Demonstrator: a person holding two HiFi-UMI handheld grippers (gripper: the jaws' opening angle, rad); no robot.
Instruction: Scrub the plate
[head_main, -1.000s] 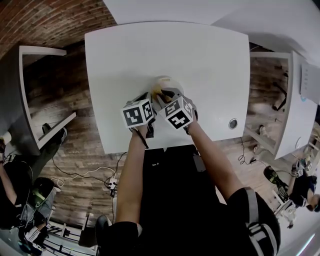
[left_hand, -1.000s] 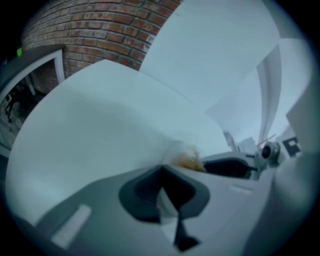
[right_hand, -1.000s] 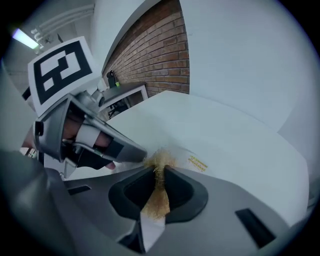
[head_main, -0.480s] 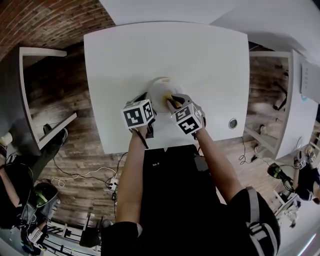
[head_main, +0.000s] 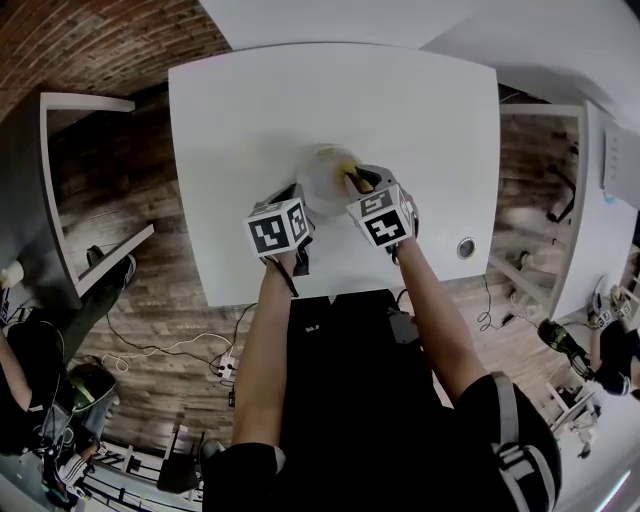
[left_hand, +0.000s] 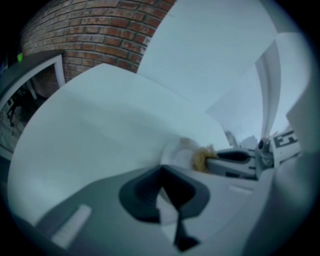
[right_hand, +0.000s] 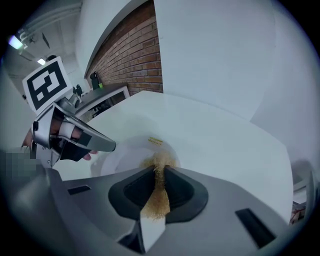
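Note:
A small white plate (head_main: 322, 172) lies near the middle of the white table (head_main: 250, 100). My left gripper (head_main: 299, 203) is at the plate's near left edge, and in the left gripper view its jaws (left_hand: 162, 187) are shut on a white sliver of the plate's rim (left_hand: 181, 151). My right gripper (head_main: 354, 184) is shut on a tan scrubbing pad (right_hand: 157, 187), and the pad's tip (head_main: 351, 179) rests on the plate's right side (right_hand: 127, 156). The left gripper (right_hand: 75, 137) shows at the left of the right gripper view.
A round grommet hole (head_main: 466, 247) sits in the table near its right front corner. White shelving (head_main: 75, 200) stands to the left and more white furniture (head_main: 590, 210) to the right. Wood floor with cables lies around the table. A brick wall is beyond.
The right gripper has carried the pad from the plate's left side over to its right side and slightly farther away. The left gripper has stayed at the plate's near edge.

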